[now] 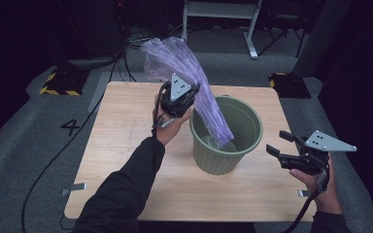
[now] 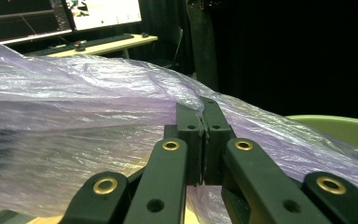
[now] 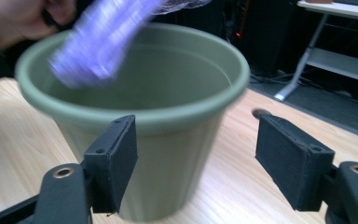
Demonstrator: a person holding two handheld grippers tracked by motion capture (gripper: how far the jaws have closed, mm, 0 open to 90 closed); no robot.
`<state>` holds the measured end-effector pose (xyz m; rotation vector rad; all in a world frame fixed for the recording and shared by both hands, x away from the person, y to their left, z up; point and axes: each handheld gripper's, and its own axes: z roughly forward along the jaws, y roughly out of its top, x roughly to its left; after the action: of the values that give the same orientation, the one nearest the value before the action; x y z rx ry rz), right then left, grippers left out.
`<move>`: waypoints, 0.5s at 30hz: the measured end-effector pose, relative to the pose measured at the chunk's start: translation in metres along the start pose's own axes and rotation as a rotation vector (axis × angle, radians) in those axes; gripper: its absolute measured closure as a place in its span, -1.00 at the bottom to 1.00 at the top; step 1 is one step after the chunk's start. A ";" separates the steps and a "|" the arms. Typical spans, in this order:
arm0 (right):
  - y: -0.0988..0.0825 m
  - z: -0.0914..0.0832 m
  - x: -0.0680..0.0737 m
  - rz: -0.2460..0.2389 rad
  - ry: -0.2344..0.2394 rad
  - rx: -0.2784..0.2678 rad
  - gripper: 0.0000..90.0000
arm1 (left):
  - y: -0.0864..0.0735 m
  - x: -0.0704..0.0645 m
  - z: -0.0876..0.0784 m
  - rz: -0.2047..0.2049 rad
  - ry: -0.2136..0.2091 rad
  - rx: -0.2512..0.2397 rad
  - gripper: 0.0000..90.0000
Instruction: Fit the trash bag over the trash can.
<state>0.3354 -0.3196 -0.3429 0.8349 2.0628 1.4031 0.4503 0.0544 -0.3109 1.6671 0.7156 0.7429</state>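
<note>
A see-through purple plastic bag [image 1: 184, 63] arcs from above the table's far edge down into a green plastic bucket [image 1: 233, 160] standing right of centre. My left gripper [image 1: 178, 99] is shut on the bag's upper part, left of the bucket. In the left gripper view the jaws [image 2: 202, 112] pinch a fold of the bag [image 2: 74, 116], with the bucket's rim [image 2: 340, 126] beyond. My right gripper [image 1: 278, 142] hangs open to the right of the bucket, holding nothing. Its view looks past the wide-apart jaws [image 3: 196, 144] at the bucket [image 3: 168, 154], with the blurred bag end [image 3: 98, 42] inside.
The bucket stands on a light wooden table [image 1: 126, 145] with a small hole [image 3: 260, 113] near its edge. Cables [image 1: 53, 160] run over the grey floor at the left. Yellow-black striped bases [image 1: 58, 85] and a white desk frame [image 1: 221, 14] stand beyond the table.
</note>
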 end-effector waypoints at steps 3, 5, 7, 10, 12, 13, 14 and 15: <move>0.016 0.003 0.006 -0.022 0.024 -0.006 -0.34 | -0.001 -0.004 0.002 -0.001 -0.015 0.001 0.96; 0.025 0.007 0.012 -0.035 0.044 -0.013 -0.34 | -0.001 -0.007 0.002 0.002 -0.024 -0.001 0.96; 0.032 0.012 0.017 -0.047 0.067 -0.012 -0.33 | -0.002 -0.010 0.000 0.008 -0.038 -0.004 0.96; 0.041 0.022 0.027 -0.074 0.097 0.003 -0.31 | -0.002 -0.016 -0.004 0.015 -0.061 -0.010 0.96; 0.046 0.030 0.033 -0.091 0.116 0.020 -0.28 | -0.003 -0.020 -0.006 0.032 -0.071 -0.011 0.96; 0.048 0.035 0.036 -0.100 0.110 0.025 -0.25 | -0.004 -0.022 -0.008 0.036 -0.075 -0.011 0.96; 0.051 0.039 0.039 -0.104 0.117 0.030 -0.24 | -0.004 -0.024 -0.009 0.041 -0.078 -0.009 0.96; 0.053 0.043 0.043 -0.108 0.134 0.036 -0.24 | -0.005 -0.025 -0.010 0.041 -0.087 -0.007 0.96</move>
<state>0.3471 -0.2469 -0.3105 0.6489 2.2044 1.4004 0.4263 0.0416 -0.3166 1.7011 0.6191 0.6963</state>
